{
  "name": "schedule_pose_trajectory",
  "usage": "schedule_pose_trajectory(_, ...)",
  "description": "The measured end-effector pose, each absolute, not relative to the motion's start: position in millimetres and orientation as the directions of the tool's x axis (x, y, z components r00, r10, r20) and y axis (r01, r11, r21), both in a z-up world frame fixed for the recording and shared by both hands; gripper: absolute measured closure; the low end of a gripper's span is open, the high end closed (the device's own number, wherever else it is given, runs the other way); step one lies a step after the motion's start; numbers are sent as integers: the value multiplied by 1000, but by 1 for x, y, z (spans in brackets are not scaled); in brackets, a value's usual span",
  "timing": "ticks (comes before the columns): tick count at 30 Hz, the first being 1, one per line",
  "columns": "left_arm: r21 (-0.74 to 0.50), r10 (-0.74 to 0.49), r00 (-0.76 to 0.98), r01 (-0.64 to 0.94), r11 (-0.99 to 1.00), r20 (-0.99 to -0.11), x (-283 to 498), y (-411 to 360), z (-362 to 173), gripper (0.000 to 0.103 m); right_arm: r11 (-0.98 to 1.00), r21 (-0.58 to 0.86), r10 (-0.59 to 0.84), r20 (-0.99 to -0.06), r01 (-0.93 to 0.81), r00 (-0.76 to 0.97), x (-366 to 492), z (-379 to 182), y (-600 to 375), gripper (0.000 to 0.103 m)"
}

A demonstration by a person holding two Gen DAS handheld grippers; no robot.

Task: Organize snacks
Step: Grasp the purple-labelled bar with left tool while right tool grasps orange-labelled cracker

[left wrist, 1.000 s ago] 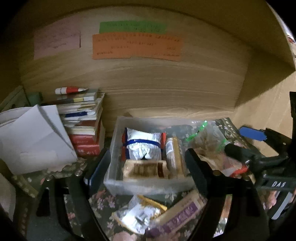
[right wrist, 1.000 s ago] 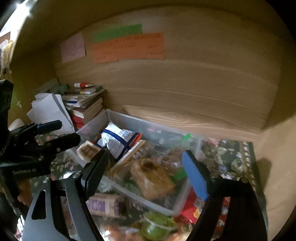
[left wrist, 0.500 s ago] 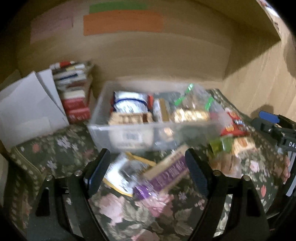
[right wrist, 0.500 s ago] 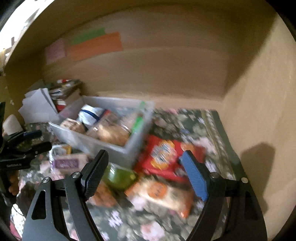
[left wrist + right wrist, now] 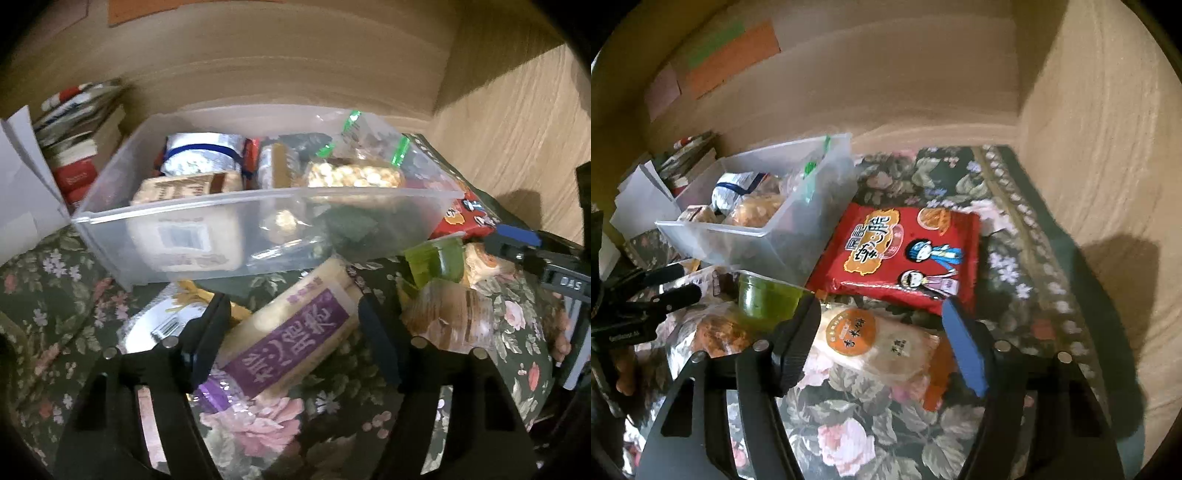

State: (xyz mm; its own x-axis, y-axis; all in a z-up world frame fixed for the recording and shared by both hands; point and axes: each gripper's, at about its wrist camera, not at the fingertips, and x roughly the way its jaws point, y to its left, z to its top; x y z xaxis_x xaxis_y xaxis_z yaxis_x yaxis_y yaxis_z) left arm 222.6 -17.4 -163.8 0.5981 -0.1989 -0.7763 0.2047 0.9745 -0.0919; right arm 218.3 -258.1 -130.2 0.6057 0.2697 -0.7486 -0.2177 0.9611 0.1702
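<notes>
Snacks lie scattered on a floral cloth (image 5: pixel 1015 229) inside a wooden alcove, some already in a clear plastic bin (image 5: pixel 258 218). Bin contents, left wrist view: a white pack with blue band (image 5: pixel 201 158), a tan boxed snack (image 5: pixel 177 190), a zip bag with green seal (image 5: pixel 354 173). Left gripper (image 5: pixel 291 332) is open, jaws spread to either side of a purple-labelled snack bar (image 5: pixel 295 332) that lies on the cloth just near of the bin; contact with the bar cannot be told. Right gripper (image 5: pixel 882 336) is also open, jaws straddling a pale rice-cracker pack with orange round label (image 5: pixel 875 343); no grip visible. Just far of that pack lies a red snack bag with cartoon figures (image 5: pixel 905 254), beside the bin's right wall. A green jelly cup (image 5: pixel 764 299) stands left of the cracker pack, touching the bin's near corner. Stack of books (image 5: pixel 81 133) and white paper (image 5: pixel 22 184) sit left of the bin. Orange and green notes (image 5: pixel 731 55) are stuck on the back wall.
</notes>
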Motion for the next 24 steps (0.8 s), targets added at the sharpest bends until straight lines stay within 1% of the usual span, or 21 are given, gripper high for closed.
schedule_pose_trajectory(1, -87, -196, 595, 208, 974, -779, 222, -19, -165, 32, 960, 172, 272, -754, -220, 598, 220, -133, -258, 38)
schedule_pose_trajectory(4, -87, -202, 585, 219, 972, -785, 219, -23, -168, 35, 954, 180, 289, -772, -242, 566, 218, -138, -254, 43)
schedule_pose_trajectory(6, -95, -212, 572, 227, 969, -792, 213, -24, -172, 38, 948, 185, 304, -772, -260, 559, 211, -138, -252, 45)
schedule_pose_trajectory(10, -112, -220, 549, 223, 968, -806, 203, -20, -178, 42, 937, 190, 328, -771, -294, 547, 194, -136, -247, 47)
schedule_pose_trajectory(12, -131, -235, 535, 226, 965, -812, 195, -18, -180, 46, 931, 189, 336, -775, -312, 535, 183, -137, -242, 50)
schedule_pose_trajectory(15, -118, -232, 541, 236, 964, -808, 186, -22, -182, 47, 919, 178, 350, -778, -351, 522, 173, -139, -233, 54)
schedule_pose_trajectory(20, -105, -221, 547, 236, 966, -808, 192, -29, -181, 48, 914, 148, 342, -780, -378, 524, 172, -143, -220, 55)
schedule_pose_trajectory(22, -99, -216, 550, 235, 967, -807, 198, -31, -181, 50, 917, 152, 340, -780, -369, 525, 177, -147, -219, 55)
schedule_pose_trajectory(23, -95, -216, 553, 240, 966, -805, 199, -29, -181, 52, 918, 153, 340, -779, -365, 528, 178, -148, -218, 57)
schedule_pose_trajectory(24, -90, -215, 556, 244, 966, -803, 200, -31, -182, 55, 921, 154, 336, -777, -358, 532, 179, -149, -219, 61)
